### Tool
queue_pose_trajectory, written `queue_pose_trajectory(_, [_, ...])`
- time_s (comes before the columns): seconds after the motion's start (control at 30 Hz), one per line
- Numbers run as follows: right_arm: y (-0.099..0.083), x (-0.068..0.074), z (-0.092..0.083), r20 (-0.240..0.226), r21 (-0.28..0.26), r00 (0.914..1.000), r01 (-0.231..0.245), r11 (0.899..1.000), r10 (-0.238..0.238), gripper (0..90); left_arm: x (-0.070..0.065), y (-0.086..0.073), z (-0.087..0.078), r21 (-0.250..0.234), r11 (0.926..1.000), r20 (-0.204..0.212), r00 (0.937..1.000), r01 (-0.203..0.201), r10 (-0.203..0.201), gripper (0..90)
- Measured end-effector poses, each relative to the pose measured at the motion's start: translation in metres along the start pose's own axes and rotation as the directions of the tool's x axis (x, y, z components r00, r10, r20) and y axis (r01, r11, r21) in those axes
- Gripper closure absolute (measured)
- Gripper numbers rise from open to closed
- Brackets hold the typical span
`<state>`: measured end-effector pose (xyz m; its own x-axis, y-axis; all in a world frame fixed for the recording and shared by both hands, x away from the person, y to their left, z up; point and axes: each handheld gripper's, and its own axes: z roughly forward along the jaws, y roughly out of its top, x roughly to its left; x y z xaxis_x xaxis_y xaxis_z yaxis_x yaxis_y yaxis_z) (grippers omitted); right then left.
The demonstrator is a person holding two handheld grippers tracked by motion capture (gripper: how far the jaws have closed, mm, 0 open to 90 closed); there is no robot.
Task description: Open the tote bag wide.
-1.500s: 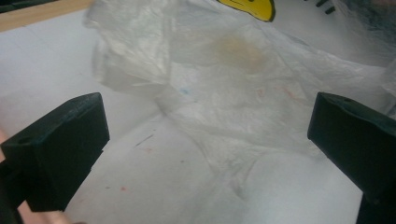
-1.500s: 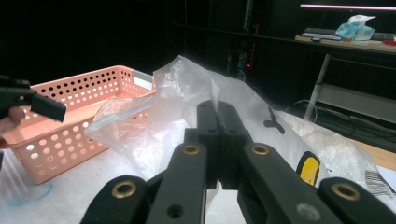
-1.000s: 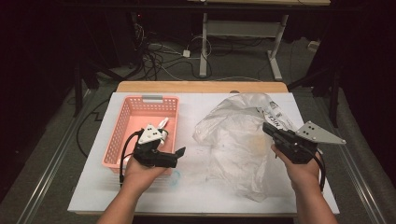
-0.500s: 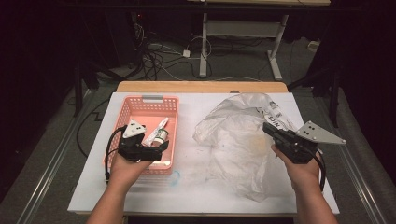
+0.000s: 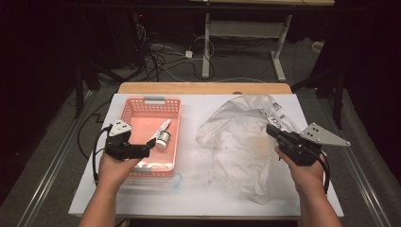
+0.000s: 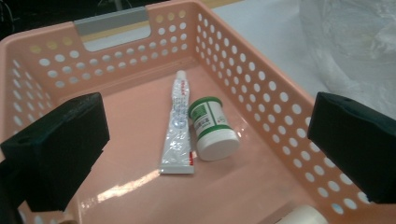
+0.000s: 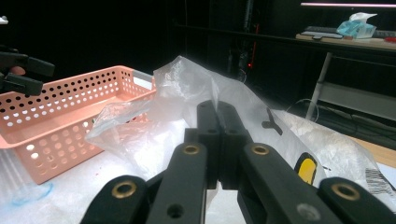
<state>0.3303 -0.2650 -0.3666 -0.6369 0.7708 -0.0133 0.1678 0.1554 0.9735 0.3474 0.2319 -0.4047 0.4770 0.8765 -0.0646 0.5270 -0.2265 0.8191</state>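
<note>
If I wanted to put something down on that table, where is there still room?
Bare white table lies between the pink basket and the clear plastic bag, and along the near edge. Inside the basket, the floor left of the tube and green-lidded jar is free. The right half is crowded by the bag, pinched in the right gripper.

Table [image 5: 189, 198] holds a basket [image 5: 142, 105] on its left half, at about 9 o'clock, and a plastic bag [image 5: 236, 142] on its right half, at about 3 o'clock, apart from the basket. In the basket a tube [image 6: 176, 126] and a jar [image 6: 212, 128] lie side by side, touching, jar at the tube's 3 o'clock in the left gripper view. Left gripper [image 5: 142, 150] sits over the basket's near end, 6 o'clock of tube and jar. Right gripper [image 5: 270, 130] sits at the bag's right edge, 3 o'clock.
</note>
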Motion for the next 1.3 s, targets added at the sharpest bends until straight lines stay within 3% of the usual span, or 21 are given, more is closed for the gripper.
queue_pose_trajectory(0.17, [0.0,0.0,0.0,0.0,0.0,1.0,0.002,1.0,-0.002,90.0,0.007,-0.002,-0.003,-0.001,0.9999,-0.011,0.9998,0.017,-0.017,0.0])
queue_pose_trajectory(0.73, [0.0,-0.001,0.001,0.0,-0.002,1.0,-0.004,1.0,0.004,90.0,0.006,0.002,0.002,0.003,0.9998,0.004,0.9998,0.018,-0.018,0.0])
queue_pose_trajectory(1.0, [0.0,0.0,0.002,-0.007,0.0,1.0,-0.006,1.0,0.006,90.0,0.003,0.018,0.016,0.018,0.9998,0.019,0.9998,0.008,-0.008,0.0])
queue_pose_trajectory(1.3, [-0.001,0.0,0.004,-0.008,0.004,1.0,-0.001,1.0,0.001,90.0,0.014,0.035,0.038,0.059,0.9979,0.039,0.9988,0.027,-0.029,4.1])
